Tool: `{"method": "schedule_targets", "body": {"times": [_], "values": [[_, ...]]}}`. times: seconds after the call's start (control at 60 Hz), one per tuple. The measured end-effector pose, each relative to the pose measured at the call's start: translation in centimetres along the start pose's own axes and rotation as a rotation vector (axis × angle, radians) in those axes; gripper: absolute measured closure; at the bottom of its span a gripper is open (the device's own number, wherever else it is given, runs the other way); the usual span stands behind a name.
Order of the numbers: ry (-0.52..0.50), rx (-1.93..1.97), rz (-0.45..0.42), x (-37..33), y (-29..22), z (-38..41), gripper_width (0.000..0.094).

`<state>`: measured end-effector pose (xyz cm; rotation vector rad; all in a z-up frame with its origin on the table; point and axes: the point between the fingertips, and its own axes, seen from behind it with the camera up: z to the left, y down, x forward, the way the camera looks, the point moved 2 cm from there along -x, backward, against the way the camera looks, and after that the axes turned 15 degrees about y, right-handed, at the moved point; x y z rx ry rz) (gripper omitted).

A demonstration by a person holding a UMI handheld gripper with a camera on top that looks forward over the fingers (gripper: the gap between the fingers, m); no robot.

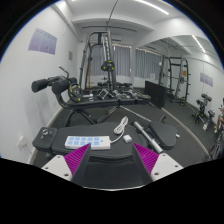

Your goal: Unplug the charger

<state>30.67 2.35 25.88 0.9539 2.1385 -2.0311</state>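
A white power strip (84, 142) lies on a dark round table (50, 136), just ahead of my left finger. A small white charger (125, 138) sits to the right of the strip, and its white cable (120, 125) curls away from it over the table. I cannot tell whether the charger is plugged into the strip. My gripper (110, 162) is open and empty. Its magenta pads (75, 160) are set wide apart just short of the strip and charger, and nothing is between the fingers.
A dark flat object (142, 124) lies on the table beyond the charger. The room behind is a gym, with a weight machine (100, 65), a bench (60, 85), a dark screen (158, 95) and racks at the right (180, 75).
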Motion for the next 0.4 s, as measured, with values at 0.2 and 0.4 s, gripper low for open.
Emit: {"method": "schedule_targets", "body": {"times": [0.2,0.4], "values": [[-0.015,0.010,-0.030,-4.1,-0.7,0.3,0.0083],[-0.028,-0.008,-0.060,-5.2,-1.6,0.7,0.0083]]}}
